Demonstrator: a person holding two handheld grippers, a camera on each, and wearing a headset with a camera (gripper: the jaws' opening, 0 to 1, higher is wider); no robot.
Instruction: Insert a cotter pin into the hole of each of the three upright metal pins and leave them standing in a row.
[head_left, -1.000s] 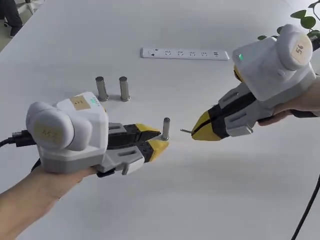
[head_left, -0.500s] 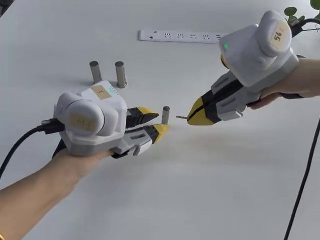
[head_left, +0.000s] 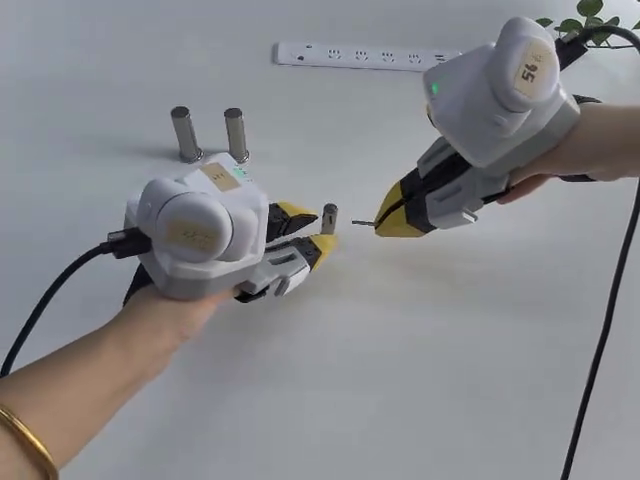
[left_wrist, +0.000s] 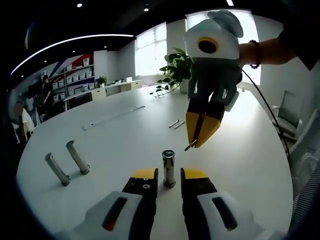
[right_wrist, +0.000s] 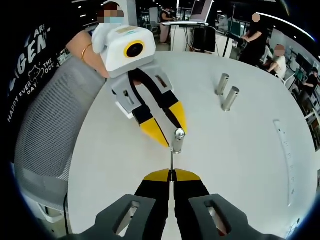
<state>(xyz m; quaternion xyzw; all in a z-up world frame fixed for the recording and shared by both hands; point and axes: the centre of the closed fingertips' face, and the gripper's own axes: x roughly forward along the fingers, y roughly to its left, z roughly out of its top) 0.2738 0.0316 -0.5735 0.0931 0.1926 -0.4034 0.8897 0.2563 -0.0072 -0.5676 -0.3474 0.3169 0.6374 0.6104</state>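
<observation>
left gripper (head_left: 316, 227) straddles metal pin (head_left: 329, 217) | right gripper (head_left: 385, 224) pinches cotter pin (head_left: 362, 223)

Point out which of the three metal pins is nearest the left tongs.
The lone pin between the left tongs' jaws, with the right tongs' cotter pin aimed at it. The other two pins stand paired farther off.

white table (head_left: 400, 380) | bright windows (left_wrist: 147, 50) | potted plant (left_wrist: 177, 67) | ceiling spotlights (left_wrist: 79, 5)
</observation>
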